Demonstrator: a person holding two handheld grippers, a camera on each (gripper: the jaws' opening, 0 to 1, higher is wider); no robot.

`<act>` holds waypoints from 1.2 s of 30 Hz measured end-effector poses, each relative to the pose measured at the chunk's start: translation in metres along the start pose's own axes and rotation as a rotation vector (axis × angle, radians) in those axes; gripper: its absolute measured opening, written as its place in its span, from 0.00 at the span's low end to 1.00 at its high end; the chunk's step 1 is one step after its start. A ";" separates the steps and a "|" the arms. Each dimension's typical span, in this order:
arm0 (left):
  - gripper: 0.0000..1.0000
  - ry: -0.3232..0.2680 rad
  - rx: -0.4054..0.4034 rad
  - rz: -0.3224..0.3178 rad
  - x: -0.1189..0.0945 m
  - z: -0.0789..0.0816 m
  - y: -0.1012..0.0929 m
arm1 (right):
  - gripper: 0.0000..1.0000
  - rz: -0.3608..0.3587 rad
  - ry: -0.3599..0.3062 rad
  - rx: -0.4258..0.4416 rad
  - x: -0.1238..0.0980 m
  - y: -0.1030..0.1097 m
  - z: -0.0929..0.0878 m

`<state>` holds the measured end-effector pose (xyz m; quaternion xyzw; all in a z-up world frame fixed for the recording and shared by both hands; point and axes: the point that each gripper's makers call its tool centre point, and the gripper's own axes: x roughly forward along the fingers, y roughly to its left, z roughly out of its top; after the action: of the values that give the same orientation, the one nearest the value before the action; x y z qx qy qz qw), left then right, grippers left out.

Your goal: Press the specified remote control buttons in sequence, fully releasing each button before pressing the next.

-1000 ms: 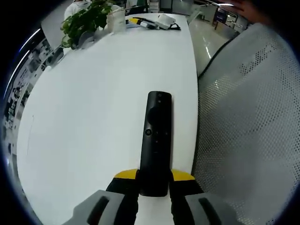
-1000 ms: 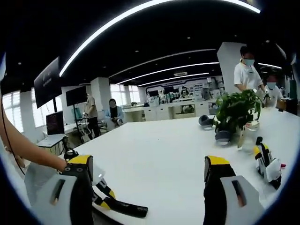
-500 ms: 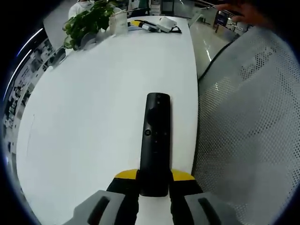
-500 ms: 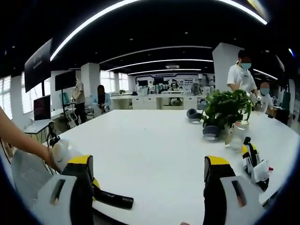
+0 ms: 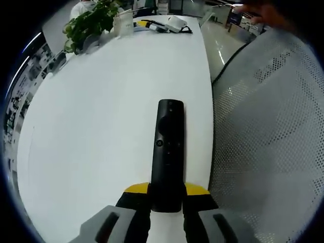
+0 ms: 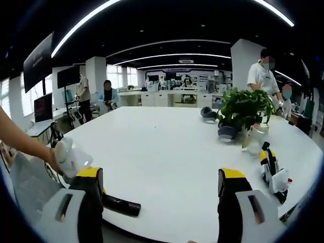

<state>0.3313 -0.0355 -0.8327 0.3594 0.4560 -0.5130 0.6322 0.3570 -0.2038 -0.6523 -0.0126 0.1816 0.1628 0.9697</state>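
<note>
My left tongs (image 5: 166, 195) are clamped on the near end of the black remote (image 5: 168, 152), which sticks straight out ahead of them over the white surface (image 5: 101, 111), buttons up, mesh chair (image 5: 268, 131) just right. Right tongs (image 6: 159, 202) are spread wide with nothing between them; that view catches the remote's tip (image 6: 121, 205) poking past its left jaw, plus a plant (image 6: 242, 109) further out.

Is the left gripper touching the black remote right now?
Touching. In the left gripper view the left gripper has its yellow-tipped jaws pressed against both sides of the remote, near end, with no gap visible.
</note>
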 end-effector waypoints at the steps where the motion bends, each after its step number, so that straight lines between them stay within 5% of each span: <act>1: 0.22 0.003 0.001 0.000 0.000 -0.001 0.002 | 0.97 -0.001 0.001 -0.001 0.000 0.000 0.000; 36: 0.23 0.069 0.037 0.088 -0.013 0.007 0.103 | 0.93 -0.008 0.057 0.013 0.002 -0.002 -0.010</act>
<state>0.4328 -0.0150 -0.8194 0.4080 0.4517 -0.4806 0.6312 0.3553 -0.2059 -0.6627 -0.0117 0.2100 0.1575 0.9649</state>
